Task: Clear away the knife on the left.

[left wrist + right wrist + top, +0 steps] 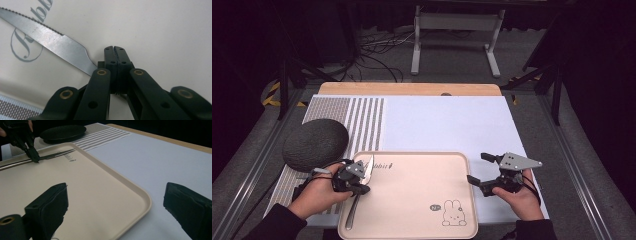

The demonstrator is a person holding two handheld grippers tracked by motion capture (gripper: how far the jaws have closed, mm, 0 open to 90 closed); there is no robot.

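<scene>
- One knife (361, 187) lies on the pink tray (422, 200), along the tray's left edge, with its tip toward the far rim and its handle toward the near one.
- The knife is plain silver metal; in the left tool's own view the blade (50, 42) looks scuffed and dull, with a row of fine teeth on one edge and a curved shoulder where it narrows into the handle.
- The left tool (360, 189) has its jaws pressed together over the knife just behind the blade; the right tool's view shows it pinching the knife there (34, 157), with the knife flat on the tray.
- The right tool (478, 170) hovers at the tray's right rim with its jaws spread wide, holding nothing; one jaw is over the tray and the other over the white cover (447, 125).
- The tray is pale pink with rounded corners, a script word printed near the knife tip and a small rabbit drawing (454, 214) at its near right corner.
- A dark round cushion (315, 143) rests on the striped part of the mat (362, 122) at the left of the bench (412, 89), just beyond the left hand (319, 195).
</scene>
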